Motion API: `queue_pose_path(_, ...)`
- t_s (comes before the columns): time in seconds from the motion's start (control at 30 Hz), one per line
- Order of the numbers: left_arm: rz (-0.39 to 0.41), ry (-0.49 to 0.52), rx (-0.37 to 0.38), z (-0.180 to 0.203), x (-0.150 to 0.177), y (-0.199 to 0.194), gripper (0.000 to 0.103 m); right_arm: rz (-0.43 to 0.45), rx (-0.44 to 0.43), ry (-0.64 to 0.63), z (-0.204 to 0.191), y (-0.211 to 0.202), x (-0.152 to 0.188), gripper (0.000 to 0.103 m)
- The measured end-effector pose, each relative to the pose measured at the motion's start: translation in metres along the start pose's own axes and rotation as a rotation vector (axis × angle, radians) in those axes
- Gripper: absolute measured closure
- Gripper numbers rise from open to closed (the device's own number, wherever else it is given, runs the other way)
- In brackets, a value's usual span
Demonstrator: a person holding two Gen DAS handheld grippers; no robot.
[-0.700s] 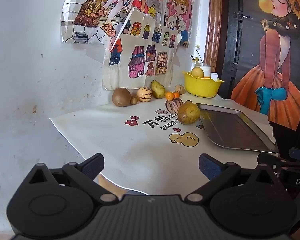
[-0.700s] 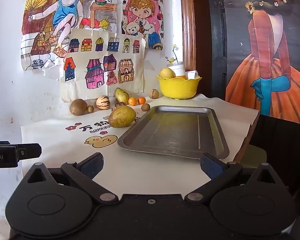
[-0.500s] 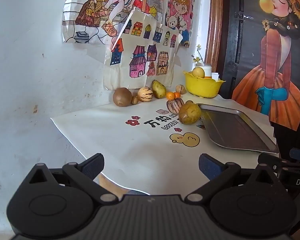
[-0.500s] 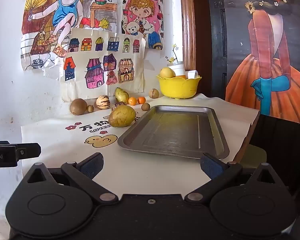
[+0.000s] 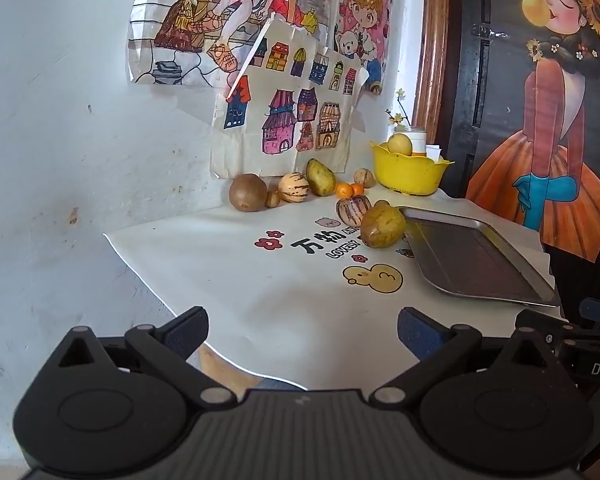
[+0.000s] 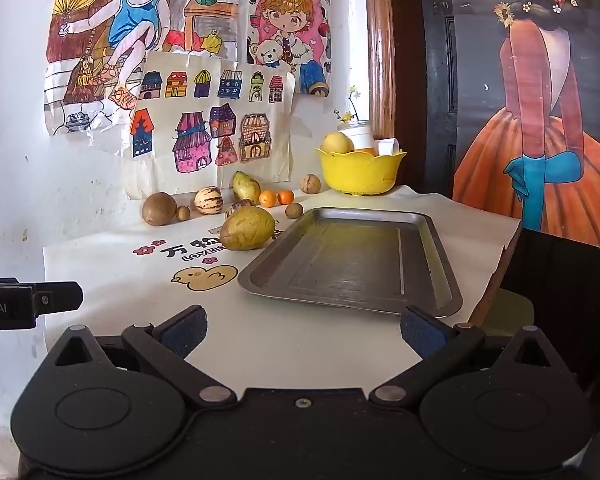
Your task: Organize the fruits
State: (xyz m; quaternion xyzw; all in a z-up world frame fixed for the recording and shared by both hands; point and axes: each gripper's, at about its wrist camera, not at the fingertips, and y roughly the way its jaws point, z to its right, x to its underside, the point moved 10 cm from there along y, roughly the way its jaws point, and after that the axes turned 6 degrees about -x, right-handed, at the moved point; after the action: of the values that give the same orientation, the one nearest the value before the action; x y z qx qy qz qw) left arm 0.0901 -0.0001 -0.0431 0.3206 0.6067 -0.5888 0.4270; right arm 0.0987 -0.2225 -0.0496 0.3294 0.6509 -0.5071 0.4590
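Observation:
Several fruits lie on the white table cover near the wall: a big yellow-green mango (image 6: 247, 227) (image 5: 382, 226) beside the metal tray (image 6: 352, 260) (image 5: 476, 256), a brown round fruit (image 6: 159, 208) (image 5: 248, 197), a striped melon (image 6: 208, 200) (image 5: 293, 187), a green pear (image 6: 245, 186) (image 5: 320, 176), two small oranges (image 6: 276, 198) (image 5: 349, 189). The tray holds nothing. My left gripper (image 5: 302, 330) and my right gripper (image 6: 303, 330) are both open and empty, over the table's near edge, far from the fruits.
A yellow bowl (image 6: 360, 170) (image 5: 410, 172) with a yellow fruit and a white jar stands at the back by the door frame. Drawings hang on the wall behind. The table's right edge drops off beside the tray.
The left view has shifted slightly rightward; the fruits and tray have not moved. The right gripper is still. Both grippers stay open.

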Motion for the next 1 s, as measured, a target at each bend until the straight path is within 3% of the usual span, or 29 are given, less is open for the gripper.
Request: queue_pose_path(1.0, -0.004, -0.001, 0.0, 0.0, 0.0003, 0.0, 0.0, -0.009, 0.001, -0.005, -0.0014, 0.0003, 0.0008, 0.0)
